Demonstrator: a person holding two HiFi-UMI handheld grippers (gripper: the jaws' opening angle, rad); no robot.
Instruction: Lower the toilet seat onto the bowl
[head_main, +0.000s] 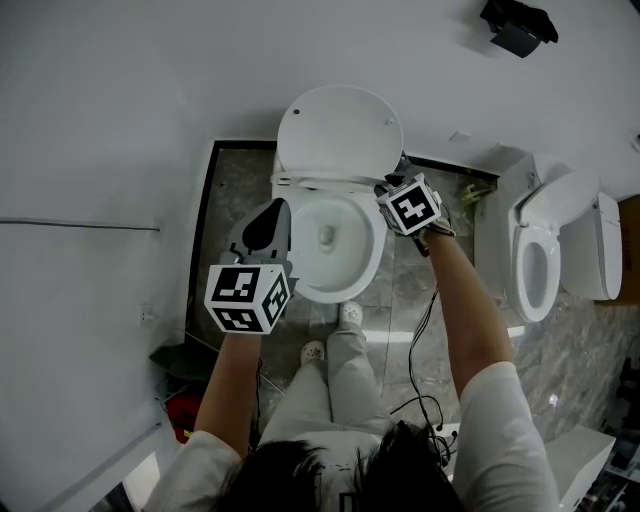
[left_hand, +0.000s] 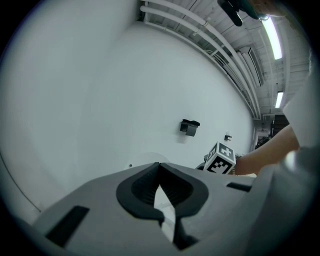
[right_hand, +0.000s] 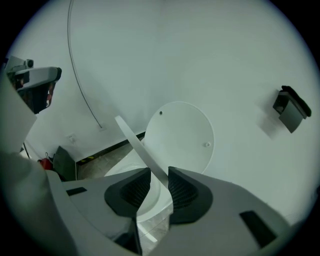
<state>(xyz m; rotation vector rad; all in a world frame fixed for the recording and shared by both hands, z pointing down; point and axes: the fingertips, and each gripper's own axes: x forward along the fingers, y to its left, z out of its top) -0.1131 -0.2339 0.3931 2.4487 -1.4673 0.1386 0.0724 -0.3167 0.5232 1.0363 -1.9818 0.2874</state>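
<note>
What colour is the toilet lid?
White; the toilet lid shows best in the head view.

Both arms stretched forward. Left tongs (left_hand: 160, 170) near level, jaws together at tips. Right tongs (right_hand: 159, 176) tilted down, jaws apart, toilet seat (right_hand: 132, 137) edge between, unclamped.
</note>
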